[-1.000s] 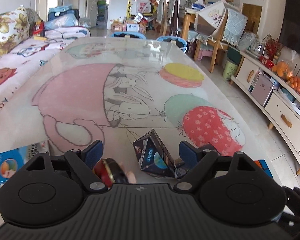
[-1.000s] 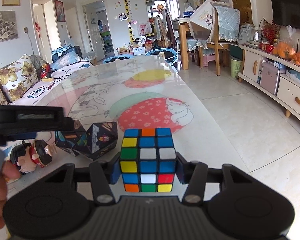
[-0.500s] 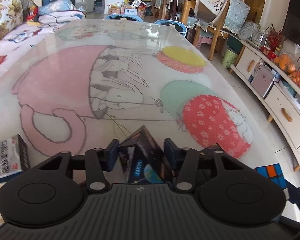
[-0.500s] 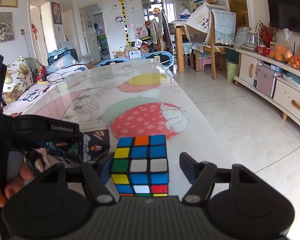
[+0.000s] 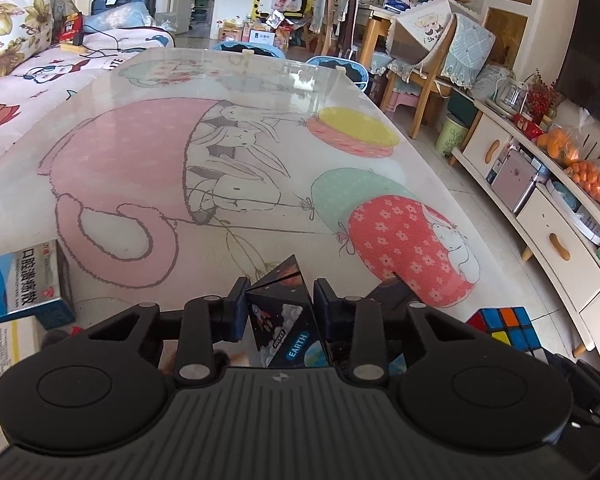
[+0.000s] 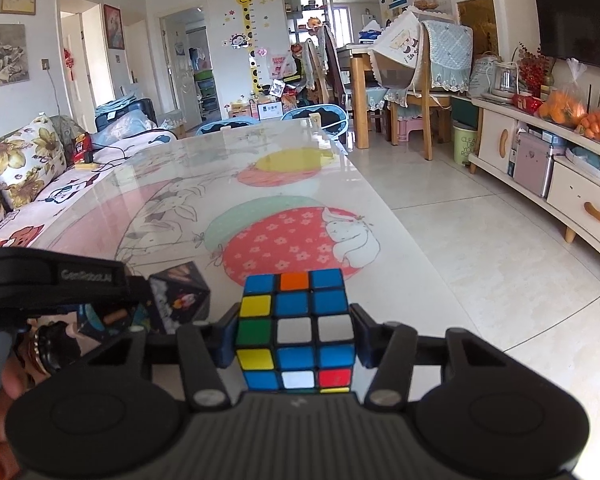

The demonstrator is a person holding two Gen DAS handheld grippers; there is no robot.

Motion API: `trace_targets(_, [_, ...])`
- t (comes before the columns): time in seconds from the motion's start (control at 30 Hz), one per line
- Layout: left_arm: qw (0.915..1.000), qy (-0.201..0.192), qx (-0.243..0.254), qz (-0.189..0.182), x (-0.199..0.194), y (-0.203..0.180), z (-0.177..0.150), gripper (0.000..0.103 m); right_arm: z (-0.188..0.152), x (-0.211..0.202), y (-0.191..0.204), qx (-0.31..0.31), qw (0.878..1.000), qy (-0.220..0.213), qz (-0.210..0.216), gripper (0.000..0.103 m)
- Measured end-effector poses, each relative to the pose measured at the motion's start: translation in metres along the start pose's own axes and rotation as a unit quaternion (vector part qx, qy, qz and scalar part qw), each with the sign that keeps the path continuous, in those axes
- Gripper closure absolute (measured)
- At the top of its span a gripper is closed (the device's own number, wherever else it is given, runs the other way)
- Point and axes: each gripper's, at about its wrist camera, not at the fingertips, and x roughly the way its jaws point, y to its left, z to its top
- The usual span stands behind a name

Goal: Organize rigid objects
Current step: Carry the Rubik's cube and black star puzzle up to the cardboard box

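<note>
A: The glossy table with its pink rabbit-and-balloon print runs away from you into a cluttered living room, and the far stretch of it lies bare. What is sorted?

B: By my reading, nothing is placed yet. Your left gripper has just been closing and now pinches the dark folding prism toy printed with planets at the near edge. Your right gripper has just closed again on the multicoloured plastic puzzle cube, near and to the right.

A: What is left?

B: The blue cardboard medicine box at near left and a small figurine, half hidden beneath your left tool, lie loose. Both grippers tilt down toward the tabletop, side by side
</note>
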Motion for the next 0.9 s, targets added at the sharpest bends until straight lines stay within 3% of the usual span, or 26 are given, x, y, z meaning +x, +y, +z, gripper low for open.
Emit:
trace_targets(0.47, [0.9996,-0.009,-0.003,-0.026,-0.05,0.01,-0.016,0.07,-0.001,-0.012,0.013,-0.018,0.999,0.003,0.046,0.051])
trace_targets(0.9, [0.9995,0.006,-0.029,-0.015,-0.098,0.045,-0.042,0.071,-0.008,-0.031,0.028,-0.048,0.995,0.001,0.083,0.051])
